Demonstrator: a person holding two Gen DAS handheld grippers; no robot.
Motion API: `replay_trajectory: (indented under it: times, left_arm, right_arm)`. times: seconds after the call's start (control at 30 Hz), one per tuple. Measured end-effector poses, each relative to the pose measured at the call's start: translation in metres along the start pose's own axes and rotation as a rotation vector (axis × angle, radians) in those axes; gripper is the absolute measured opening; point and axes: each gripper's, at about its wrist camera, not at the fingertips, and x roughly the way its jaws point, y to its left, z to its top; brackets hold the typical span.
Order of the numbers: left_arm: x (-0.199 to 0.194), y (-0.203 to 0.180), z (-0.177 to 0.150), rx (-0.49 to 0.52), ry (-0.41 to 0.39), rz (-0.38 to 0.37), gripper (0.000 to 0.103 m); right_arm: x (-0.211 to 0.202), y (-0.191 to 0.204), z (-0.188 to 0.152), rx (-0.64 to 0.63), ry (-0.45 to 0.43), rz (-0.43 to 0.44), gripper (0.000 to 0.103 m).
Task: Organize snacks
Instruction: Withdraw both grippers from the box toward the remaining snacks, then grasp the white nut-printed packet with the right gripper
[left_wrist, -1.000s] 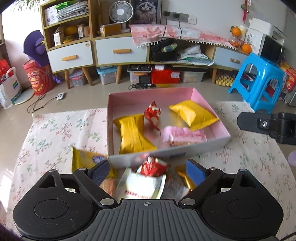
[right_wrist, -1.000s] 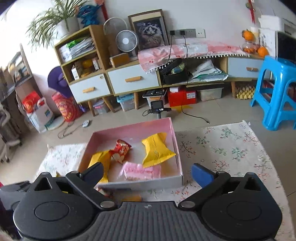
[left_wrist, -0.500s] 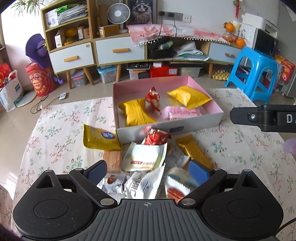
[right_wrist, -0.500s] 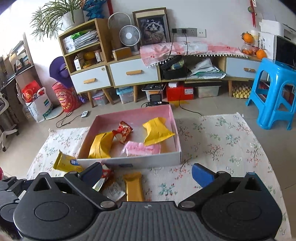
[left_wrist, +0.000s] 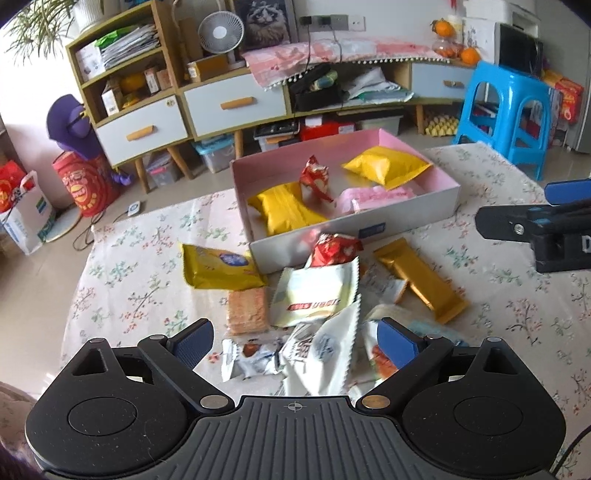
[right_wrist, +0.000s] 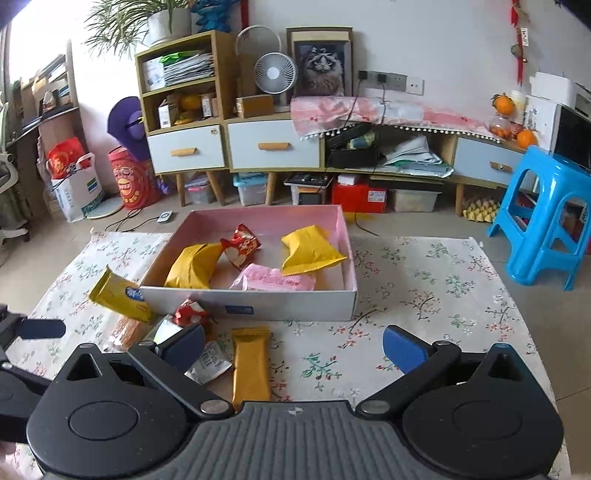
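A pink-lined box (left_wrist: 421, 218) (right_wrist: 295, 306) on the floral cloth holds two yellow packets, a red one and a pink one (right_wrist: 275, 278). In front of it lies a heap of loose snacks: a red packet (left_wrist: 336, 251), a cream packet (left_wrist: 316, 295), a gold bar (left_wrist: 419, 277) (right_wrist: 251, 362), a yellow pack (left_wrist: 218, 266) and white wrappers (left_wrist: 321, 350). My left gripper (left_wrist: 293, 341) stands open above the white wrappers, gripping nothing. My right gripper (right_wrist: 293, 345) is open over the cloth right of the gold bar, with nothing between its fingers.
A blue plastic stool (right_wrist: 546, 214) stands right of the table. Low cabinets with drawers (right_wrist: 273, 147) and floor clutter line the far wall. The right gripper's body (left_wrist: 546, 229) shows at the right edge of the left wrist view. Bare cloth (right_wrist: 443, 295) lies right of the box.
Both grippers have drawn back from the box, so the heap of loose snacks in front of it has come into view. Both have stayed open.
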Motion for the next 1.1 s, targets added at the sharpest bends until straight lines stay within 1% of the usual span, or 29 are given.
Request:
replay_trajectory:
  times: [0.1, 0.23, 0.33, 0.4, 0.47, 0.53, 0.67, 0.77, 0.83, 0.87, 0.97, 1.1]
  left_arm:
    - [0.001, 0.007, -0.002, -0.019, 0.023, -0.007, 0.097]
    - [0.003, 0.013, -0.007, -0.012, 0.04, -0.009, 0.097]
    - [0.004, 0.02, -0.01, -0.024, 0.049, -0.057, 0.096]
    - [0.002, 0.025, -0.013, -0.031, 0.028, -0.105, 0.096]
    - [0.0, 0.03, -0.016, -0.032, -0.003, -0.166, 0.096]
    - [0.0, 0.033, -0.021, -0.01, -0.038, -0.217, 0.095]
    - [0.003, 0.035, -0.026, 0.032, -0.069, -0.276, 0.094]
    - [0.008, 0.037, -0.028, 0.04, -0.077, -0.321, 0.091]
    - [0.011, 0.038, -0.03, 0.037, -0.077, -0.338, 0.089]
    - [0.014, 0.038, -0.03, 0.036, -0.073, -0.345, 0.087]
    - [0.021, 0.043, -0.03, -0.004, -0.062, -0.364, 0.085]
    - [0.029, 0.051, -0.029, -0.079, -0.043, -0.406, 0.08]
  right_arm:
    - [0.0, 0.004, -0.003, -0.024, 0.002, 0.014, 0.094]
    - [0.003, 0.013, -0.008, -0.08, 0.024, 0.039, 0.094]
    - [0.005, 0.018, -0.013, -0.126, 0.038, 0.051, 0.094]
    - [0.005, 0.021, -0.016, -0.154, 0.046, 0.075, 0.094]
    - [0.002, 0.023, -0.02, -0.175, 0.05, 0.123, 0.094]
    - [-0.001, 0.027, -0.025, -0.208, 0.058, 0.182, 0.094]
    - [-0.009, 0.038, -0.036, -0.288, 0.057, 0.265, 0.094]
    - [-0.01, 0.045, -0.043, -0.33, 0.054, 0.297, 0.094]
    - [-0.008, 0.049, -0.047, -0.351, 0.055, 0.313, 0.094]
    - [-0.008, 0.051, -0.049, -0.362, 0.056, 0.319, 0.093]
    - [-0.007, 0.057, -0.054, -0.386, 0.052, 0.341, 0.091]
    - [-0.004, 0.067, -0.058, -0.414, 0.069, 0.367, 0.084]
